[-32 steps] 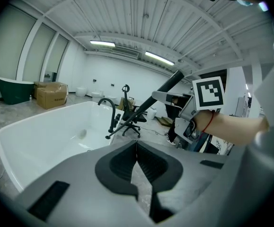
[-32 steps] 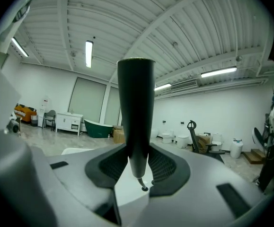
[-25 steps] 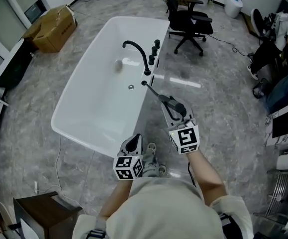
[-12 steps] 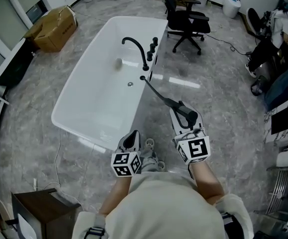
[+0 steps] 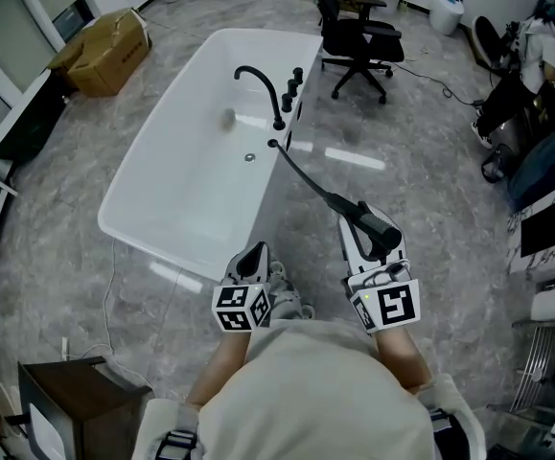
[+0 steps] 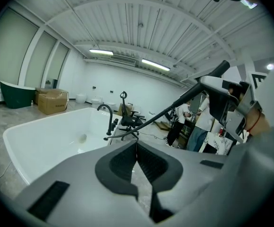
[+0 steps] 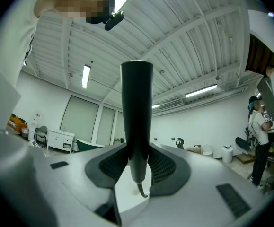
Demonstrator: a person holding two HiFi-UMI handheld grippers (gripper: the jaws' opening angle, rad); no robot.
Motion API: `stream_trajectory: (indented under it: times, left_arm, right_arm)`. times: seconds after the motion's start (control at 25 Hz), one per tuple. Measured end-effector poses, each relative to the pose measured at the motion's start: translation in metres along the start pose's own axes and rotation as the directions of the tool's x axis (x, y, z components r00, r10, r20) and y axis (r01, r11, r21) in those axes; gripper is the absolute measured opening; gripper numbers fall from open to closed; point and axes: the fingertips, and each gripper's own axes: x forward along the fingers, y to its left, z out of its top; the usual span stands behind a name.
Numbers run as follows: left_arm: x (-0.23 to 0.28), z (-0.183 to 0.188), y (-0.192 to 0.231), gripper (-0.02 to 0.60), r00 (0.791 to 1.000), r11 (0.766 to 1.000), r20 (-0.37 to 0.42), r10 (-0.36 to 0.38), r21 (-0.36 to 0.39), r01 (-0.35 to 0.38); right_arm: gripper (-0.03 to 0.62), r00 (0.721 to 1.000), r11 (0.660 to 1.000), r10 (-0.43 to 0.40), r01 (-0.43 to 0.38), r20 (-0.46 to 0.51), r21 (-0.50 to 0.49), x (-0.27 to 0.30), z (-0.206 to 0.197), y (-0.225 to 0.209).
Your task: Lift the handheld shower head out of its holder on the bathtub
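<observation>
Right gripper view: the right tongs (image 7: 137, 150) pinch the black shower head (image 7: 137, 93) by its handle. It stands upright between the pads, clear of the bathtub (image 5: 162, 195). Its hose (image 5: 306, 175) stretches from these tongs to the tub's rim. Beside them, the left tongs (image 6: 137, 144) are pressed together, empty, with the tub ahead of them.

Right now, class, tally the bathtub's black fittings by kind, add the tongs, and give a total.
Spout: 1
Knobs: 3
Shower head: 1
Hose: 1
Left tongs and right tongs: 2
Total: 8
</observation>
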Motion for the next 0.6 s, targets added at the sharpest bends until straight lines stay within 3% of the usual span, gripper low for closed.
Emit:
stream_trajectory:
  times: [0.6]
  left_arm:
    - [0.0005, 0.0045, -0.0012, 0.021, 1.0, 1.0, 0.004, -0.008, 0.011, 0.008]
  right_arm:
    - [0.146, 1.0, 1.0, -0.005, 0.005, 0.013, 0.014, -0.0065, 0.0083, -0.0002]
